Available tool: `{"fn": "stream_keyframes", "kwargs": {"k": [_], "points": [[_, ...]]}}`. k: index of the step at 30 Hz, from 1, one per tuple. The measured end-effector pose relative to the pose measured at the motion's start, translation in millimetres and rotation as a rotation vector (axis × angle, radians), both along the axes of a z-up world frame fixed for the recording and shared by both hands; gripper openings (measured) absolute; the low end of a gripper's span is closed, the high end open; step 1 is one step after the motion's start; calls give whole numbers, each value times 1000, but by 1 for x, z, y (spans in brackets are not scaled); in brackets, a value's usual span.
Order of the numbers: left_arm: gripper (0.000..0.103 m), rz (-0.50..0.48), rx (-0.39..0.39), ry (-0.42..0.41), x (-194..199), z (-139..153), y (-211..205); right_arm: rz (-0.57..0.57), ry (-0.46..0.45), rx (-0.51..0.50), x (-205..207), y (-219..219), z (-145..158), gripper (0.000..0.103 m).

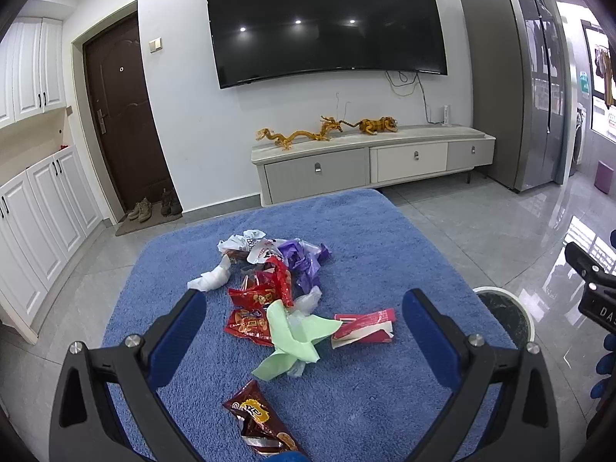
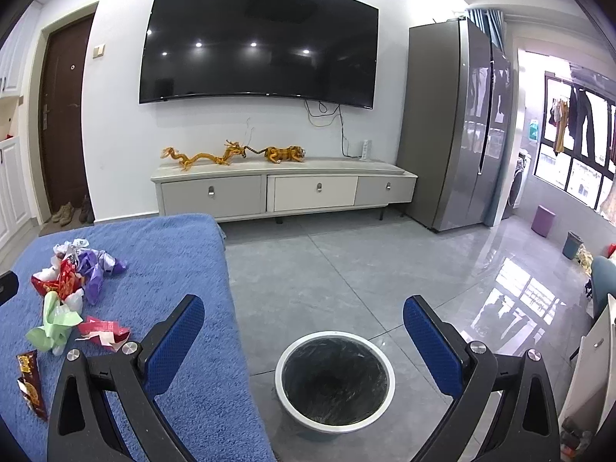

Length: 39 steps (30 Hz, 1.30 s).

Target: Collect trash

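Observation:
A pile of trash lies on a blue towel-covered table (image 1: 385, 231): red snack wrappers (image 1: 256, 304), a green paper (image 1: 292, 342), a purple plastic bag (image 1: 304, 261), white crumpled paper (image 1: 211, 278), a red and white packet (image 1: 364, 326) and a brown wrapper (image 1: 258, 419) nearest me. My left gripper (image 1: 304, 304) is open and empty above the pile. My right gripper (image 2: 304, 308) is open and empty above a white-rimmed trash bin (image 2: 335, 379) with a black liner on the floor right of the table. The pile also shows in the right wrist view (image 2: 69, 288).
A TV cabinet (image 2: 285, 188) with yellow dragon and tiger figures stands against the far wall under a wall TV (image 2: 261, 42). A grey fridge (image 2: 458, 123) stands at the right. The bin rim also shows in the left wrist view (image 1: 512, 315). Grey tiled floor surrounds the table.

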<state>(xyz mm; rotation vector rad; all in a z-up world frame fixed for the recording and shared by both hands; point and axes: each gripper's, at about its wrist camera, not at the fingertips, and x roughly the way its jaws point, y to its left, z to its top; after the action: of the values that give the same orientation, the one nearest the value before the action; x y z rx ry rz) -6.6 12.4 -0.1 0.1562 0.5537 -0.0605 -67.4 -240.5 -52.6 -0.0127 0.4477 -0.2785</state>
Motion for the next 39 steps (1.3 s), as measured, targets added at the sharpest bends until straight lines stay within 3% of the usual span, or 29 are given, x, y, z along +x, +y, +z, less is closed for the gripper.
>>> {"fn": "stream_keyframes", "kwargs": {"k": [25,39], "points": [[102,-20,-74,-35,-6,1,11,-5,-20,-13,-3,4,5,103],[102,-48,-85,-10,-5,-2,12,-21,-29,-8,-5,1,7,103]]}}
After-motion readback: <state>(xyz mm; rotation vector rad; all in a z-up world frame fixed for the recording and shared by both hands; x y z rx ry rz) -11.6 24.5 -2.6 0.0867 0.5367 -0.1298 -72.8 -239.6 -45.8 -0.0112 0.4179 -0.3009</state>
